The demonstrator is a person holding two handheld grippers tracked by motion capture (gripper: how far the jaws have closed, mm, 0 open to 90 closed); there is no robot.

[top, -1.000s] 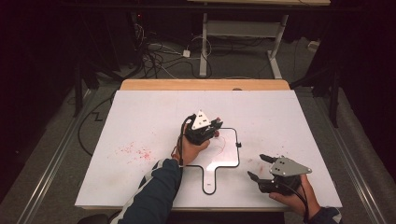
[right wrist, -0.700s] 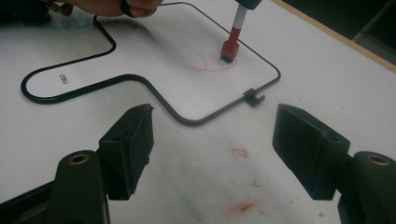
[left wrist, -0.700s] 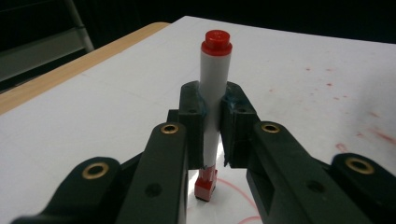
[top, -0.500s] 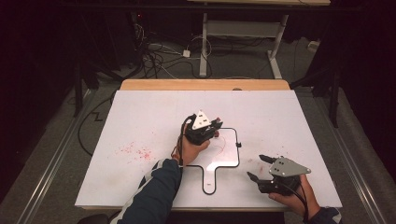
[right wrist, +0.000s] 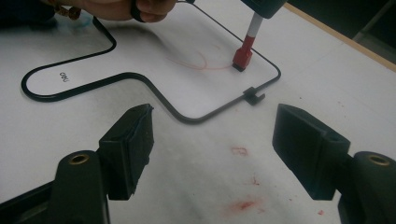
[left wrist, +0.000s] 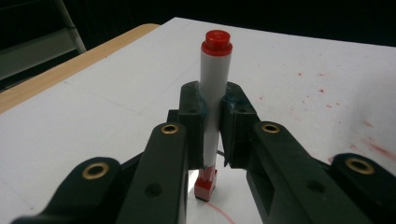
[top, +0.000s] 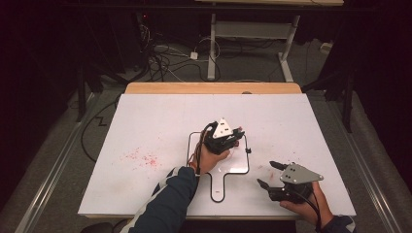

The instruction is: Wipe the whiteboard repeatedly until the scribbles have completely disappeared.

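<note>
High view: the left gripper (top: 236, 134) sits over a small black-rimmed whiteboard (top: 243, 167). Left gripper view: its jaws clamp a red-capped marker (left wrist: 214, 107) upright between them. Right gripper view: the right gripper (right wrist: 212, 140) gapes wide, empty, whiteboard just beyond its fingers.

The white desk (top: 145, 126) is the one bright surface in the high view, lit from above, while the room around it sinks into near black; that picture is soft and grainy. In the left gripper view the marker (left wrist: 214, 93) stands sharp while the left hand-held gripper (left wrist: 212, 126) blurs toward the lens; below the right hand-held gripper (right wrist: 212, 140) soft shadows fall.
</note>
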